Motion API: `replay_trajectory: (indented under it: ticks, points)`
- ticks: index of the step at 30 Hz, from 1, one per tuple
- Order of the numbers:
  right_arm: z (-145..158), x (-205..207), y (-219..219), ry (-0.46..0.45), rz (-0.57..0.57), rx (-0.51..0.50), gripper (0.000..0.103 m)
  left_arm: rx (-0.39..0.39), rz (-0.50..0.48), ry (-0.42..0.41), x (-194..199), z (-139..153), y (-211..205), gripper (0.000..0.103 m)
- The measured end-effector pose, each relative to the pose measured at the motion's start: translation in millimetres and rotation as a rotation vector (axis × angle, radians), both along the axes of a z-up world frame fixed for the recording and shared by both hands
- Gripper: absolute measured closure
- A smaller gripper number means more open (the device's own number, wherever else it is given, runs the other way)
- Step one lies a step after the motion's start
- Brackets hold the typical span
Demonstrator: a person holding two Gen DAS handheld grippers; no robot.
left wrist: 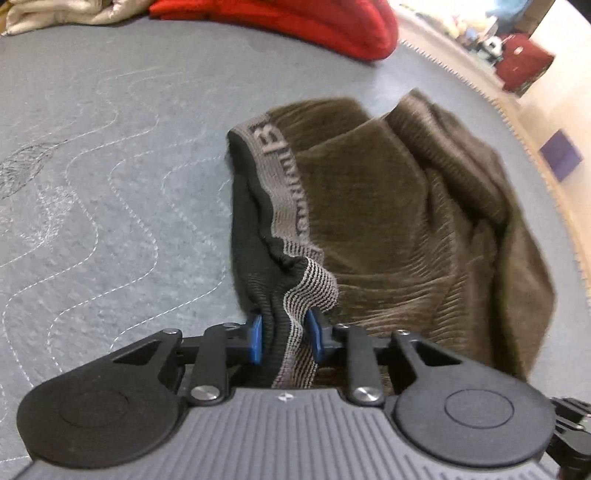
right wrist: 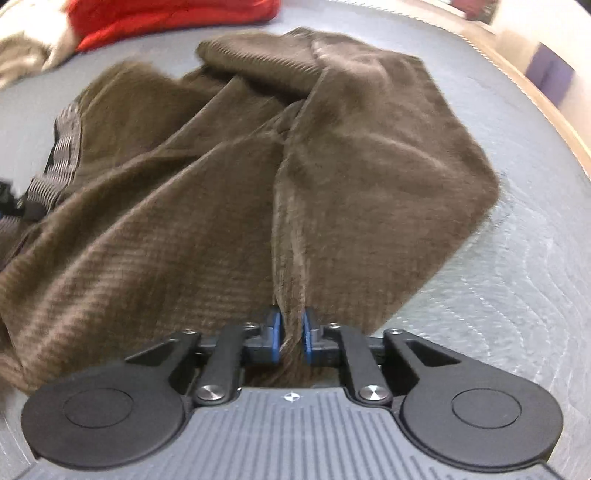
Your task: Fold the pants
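- Step in hand, as I judge it: the grasp before the first fold. Both tongs have taken hold of the brown ribbed-knit pants (right wrist: 207, 206), which lie crumpled, not yet spread flat or folded.
- Left tongs (left wrist: 284, 341): narrowed onto the pants' grey elastic waistband with black stripes (left wrist: 280, 192). The blue pads (left wrist: 257, 339) press a bunched part of the band from both sides, so the band is held there; it runs straight ahead from the tips.
- Right tongs (right wrist: 291, 332): drawn almost closed on a thin ridge of the brown cloth, pinched between the blue pads, apparently along a leg seam or edge. The bulk of the garment spreads ahead and to the left of these tips.
- The pants rest on a grey-blue quilted worktop cover with wavy stitching (left wrist: 92, 221), which shows bare to the left of the left tongs and to the right of the right tongs.
- Next move, in my view: lift and draw the two held points apart to shake out the creases and lay the legs straight, keeping both grips firm so the cloth does not slip.
- Farther off, beyond the pants, lie a red fabric heap (left wrist: 295, 26) and a cream cloth (left wrist: 62, 14), well apart from both tongs.
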State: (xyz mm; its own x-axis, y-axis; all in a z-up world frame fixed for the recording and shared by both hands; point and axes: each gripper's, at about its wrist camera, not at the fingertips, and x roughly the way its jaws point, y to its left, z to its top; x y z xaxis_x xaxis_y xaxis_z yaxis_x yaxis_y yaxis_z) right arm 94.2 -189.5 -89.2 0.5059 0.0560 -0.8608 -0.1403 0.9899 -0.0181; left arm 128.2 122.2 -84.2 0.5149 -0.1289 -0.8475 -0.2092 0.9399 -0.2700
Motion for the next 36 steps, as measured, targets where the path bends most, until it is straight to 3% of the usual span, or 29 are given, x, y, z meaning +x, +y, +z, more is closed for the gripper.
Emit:
replay_trajectory:
  ticks: [5,9,13,15,19,22,28,33,36]
  points:
    - [-2,-5,-2,0.022,0.042,-0.007,0.092,-0.080,-0.002,0.051,0,-10,7,0.070]
    - [-10,-2,4,0.042,0.052,-0.028,0.086,-0.058,-0.011,0.096,4,-17,2,0.042]
    - [-9,0,8,0.047,0.052,-0.032,0.083,-0.027,-0.003,0.118,7,-23,-4,0.042]
    - [-9,-1,11,0.045,0.062,-0.042,0.083,-0.006,-0.013,0.115,9,-22,-8,0.046]
    - [-9,-2,11,0.039,0.080,-0.047,0.084,0.052,-0.038,0.097,10,-16,-16,0.070]
    - [-6,-5,13,0.017,0.095,-0.056,0.090,0.060,-0.039,0.077,6,-9,-16,0.078]
    - [14,-15,21,-0.047,0.180,-0.090,0.094,0.050,-0.053,0.025,-11,14,-12,0.083]
    - [30,-36,40,-0.077,0.321,-0.079,0.103,0.007,-0.044,-0.021,-34,39,-1,0.085]
    - [39,-55,58,-0.081,0.440,-0.052,0.103,-0.017,-0.037,-0.033,-48,50,8,0.089]
